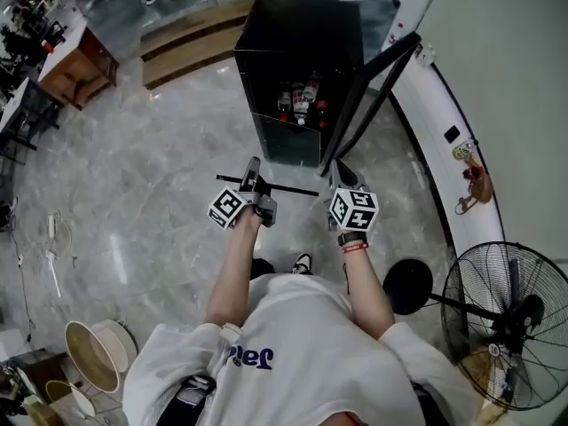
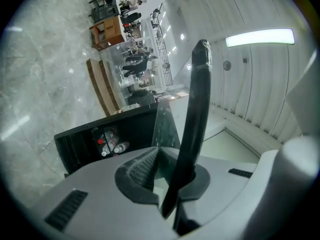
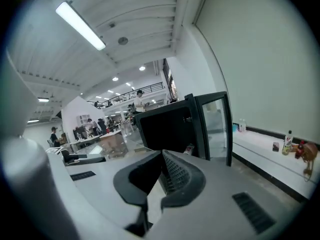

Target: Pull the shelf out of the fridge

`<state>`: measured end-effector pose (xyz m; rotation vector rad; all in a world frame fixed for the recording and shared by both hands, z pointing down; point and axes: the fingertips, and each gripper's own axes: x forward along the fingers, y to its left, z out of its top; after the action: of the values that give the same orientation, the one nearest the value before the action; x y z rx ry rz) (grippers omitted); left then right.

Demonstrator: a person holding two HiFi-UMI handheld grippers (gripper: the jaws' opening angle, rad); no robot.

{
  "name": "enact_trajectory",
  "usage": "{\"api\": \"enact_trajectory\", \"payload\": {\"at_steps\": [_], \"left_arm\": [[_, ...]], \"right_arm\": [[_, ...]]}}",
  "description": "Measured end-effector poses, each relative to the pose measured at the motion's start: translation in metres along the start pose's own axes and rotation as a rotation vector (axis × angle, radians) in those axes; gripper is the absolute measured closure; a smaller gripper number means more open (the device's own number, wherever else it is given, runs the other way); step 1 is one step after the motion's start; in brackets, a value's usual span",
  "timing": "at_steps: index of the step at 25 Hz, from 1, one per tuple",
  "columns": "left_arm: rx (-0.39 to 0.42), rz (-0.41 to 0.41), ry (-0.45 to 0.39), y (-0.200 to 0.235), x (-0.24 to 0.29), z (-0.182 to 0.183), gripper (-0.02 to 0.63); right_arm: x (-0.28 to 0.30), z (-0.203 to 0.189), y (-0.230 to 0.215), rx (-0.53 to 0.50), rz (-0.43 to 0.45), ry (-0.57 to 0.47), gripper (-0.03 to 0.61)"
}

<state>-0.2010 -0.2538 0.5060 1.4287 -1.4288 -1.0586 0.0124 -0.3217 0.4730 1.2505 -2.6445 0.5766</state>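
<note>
The shelf (image 1: 266, 185) is already outside the fridge (image 1: 293, 51), on its near side. Its long axis runs from left to right, with the left gripper (image 1: 254, 174) pinching its left end and the right gripper (image 1: 340, 180) at its right end, so I judge both ends must travel together. The head view gives only a thin dark line, but the left gripper view shows jaws pressed on the black edge strip (image 2: 197, 109), and in the right gripper view the pads (image 3: 175, 176) seem to pinch a thin clear pane.
</note>
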Motion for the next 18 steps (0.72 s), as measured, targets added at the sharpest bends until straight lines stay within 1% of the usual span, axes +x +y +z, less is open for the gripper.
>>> {"api": "enact_trajectory", "payload": {"at_steps": [5, 12, 15, 18], "left_arm": [[-0.033, -0.017, 0.008, -0.009, -0.016, 0.016, 0.581], [-0.119, -0.053, 0.024, -0.017, -0.051, 0.062, 0.580], [-0.139, -0.063, 0.021, -0.022, -0.059, 0.072, 0.580], [-0.150, -0.079, 0.018, -0.024, -0.066, 0.084, 0.578]], "right_arm": [[-0.008, 0.014, 0.024, -0.022, -0.042, -0.044, 0.565], [-0.026, 0.037, 0.089, -0.110, -0.090, -0.107, 0.565], [-0.033, 0.048, 0.101, -0.140, -0.098, -0.133, 0.565], [-0.037, 0.054, 0.113, -0.145, -0.113, -0.154, 0.565]]}}
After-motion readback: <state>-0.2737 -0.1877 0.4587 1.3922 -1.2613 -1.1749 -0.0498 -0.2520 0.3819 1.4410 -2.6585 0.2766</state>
